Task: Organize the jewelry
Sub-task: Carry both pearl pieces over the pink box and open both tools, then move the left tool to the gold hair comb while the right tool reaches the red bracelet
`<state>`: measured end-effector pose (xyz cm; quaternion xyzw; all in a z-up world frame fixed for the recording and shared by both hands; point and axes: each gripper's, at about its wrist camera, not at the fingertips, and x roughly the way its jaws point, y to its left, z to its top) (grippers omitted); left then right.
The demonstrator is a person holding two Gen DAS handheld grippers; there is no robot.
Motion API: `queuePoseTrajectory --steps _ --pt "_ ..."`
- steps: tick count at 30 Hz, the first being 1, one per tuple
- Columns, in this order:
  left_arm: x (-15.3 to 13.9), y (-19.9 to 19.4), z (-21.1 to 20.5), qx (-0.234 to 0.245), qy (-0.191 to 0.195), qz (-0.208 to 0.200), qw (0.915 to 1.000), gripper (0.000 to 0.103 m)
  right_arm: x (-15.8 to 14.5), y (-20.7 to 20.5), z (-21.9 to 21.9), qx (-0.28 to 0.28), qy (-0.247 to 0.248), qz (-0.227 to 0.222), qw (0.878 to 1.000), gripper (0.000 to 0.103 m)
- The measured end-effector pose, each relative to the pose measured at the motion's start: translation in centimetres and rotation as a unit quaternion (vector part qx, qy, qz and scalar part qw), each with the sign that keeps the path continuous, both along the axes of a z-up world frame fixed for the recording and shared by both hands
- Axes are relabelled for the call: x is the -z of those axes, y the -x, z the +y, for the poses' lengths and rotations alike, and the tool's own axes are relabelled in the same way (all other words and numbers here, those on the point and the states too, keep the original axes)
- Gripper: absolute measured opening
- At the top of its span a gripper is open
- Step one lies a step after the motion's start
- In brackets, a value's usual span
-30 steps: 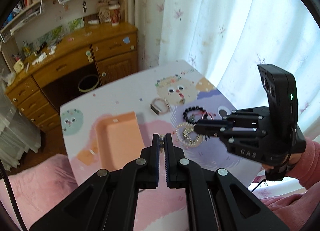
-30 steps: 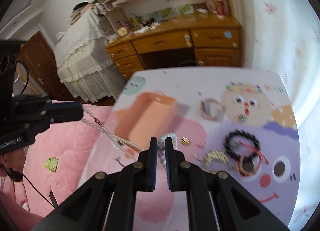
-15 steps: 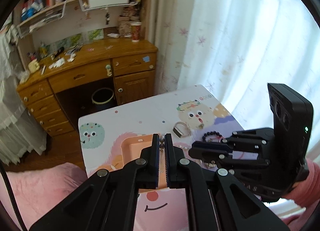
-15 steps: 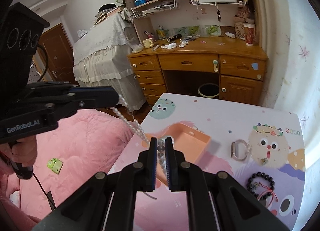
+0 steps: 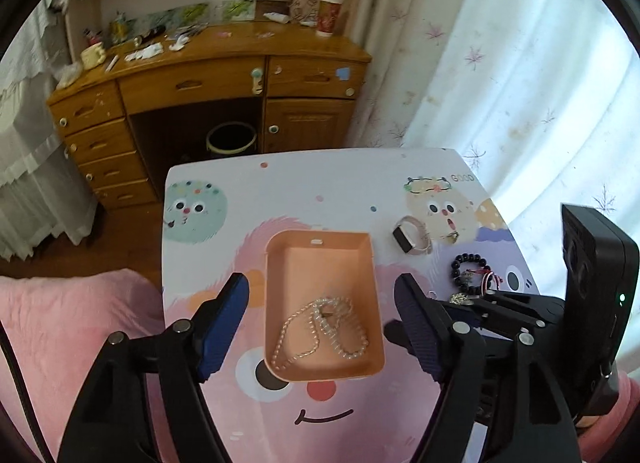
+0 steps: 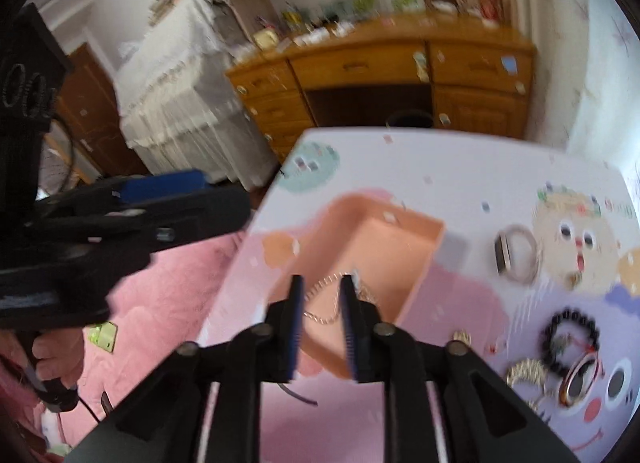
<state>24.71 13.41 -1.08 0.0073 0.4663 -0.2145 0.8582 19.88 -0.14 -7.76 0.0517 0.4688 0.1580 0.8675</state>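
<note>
The pearl necklace (image 5: 320,329) lies coiled in the orange tray (image 5: 276,295) on the desk (image 5: 320,187); the left hand-held gripper (image 5: 320,303) has just been opening wide above it, the right hand-held gripper (image 6: 322,297) parting slightly, both holding nothing

Colours and patterns on view

Tray (image 5: 320,263) peach; necklace (image 5: 320,327) pearl-white and silver; surface (image 5: 320,183) white, printed with pastel cartoon faces and a pink furry monster; bead bracelet (image 5: 470,273) black; curtain (image 5: 520,63) white with faint purple sprigs; bedspread (image 5: 60,343) pink.
</note>
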Motion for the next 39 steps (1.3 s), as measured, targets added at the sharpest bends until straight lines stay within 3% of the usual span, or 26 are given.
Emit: queuePoseTrajectory --steps 3,7,13,17,23,26,32,36,39 --pt "0.7 -0.1 0.5 -0.015 -0.010 0.006 0.9998 0.092 0.1 1.0 -0.3 0.008 0.002 0.001 1.000 0.045" --pt "2.1 0.0 0.9 -0.034 -0.018 0.031 0.9988 0.094 1.0 2.5 -1.5 0.029 0.011 0.018 0.999 0.067" --pt "5.9 1.8 0.2 -0.065 -0.009 0.111 0.9917 0.094 4.5 5.5 -4.4 0.075 0.031 0.087 0.993 0.069" --pt "8.7 4.8 -1.4 -0.066 -0.006 0.185 0.9806 0.094 6.7 8.5 -7.9 0.134 0.038 0.147 0.979 0.069" --pt "12.1 9.9 -5.0 -0.017 -0.027 0.239 0.9704 0.094 8.1 12.1 -14.8 0.231 -0.019 0.192 0.954 0.071" --pt "13.4 11.4 -7.8 0.019 -0.090 0.242 0.9660 0.094 8.2 12.7 -18.4 0.267 -0.046 0.195 0.943 0.077" --pt "13.8 12.1 -13.8 0.055 -0.176 0.199 0.9626 0.094 8.0 12.2 -24.0 0.319 -0.074 0.198 0.924 0.080" --pt "14.2 11.6 -17.2 0.057 -0.138 0.203 0.9678 0.095 8.0 11.1 -26.4 0.325 -0.083 0.189 0.923 0.080" --pt "14.7 11.1 -19.3 0.045 -0.110 0.177 0.9770 0.095 8.2 9.8 -27.3 0.302 -0.080 0.179 0.933 0.080"
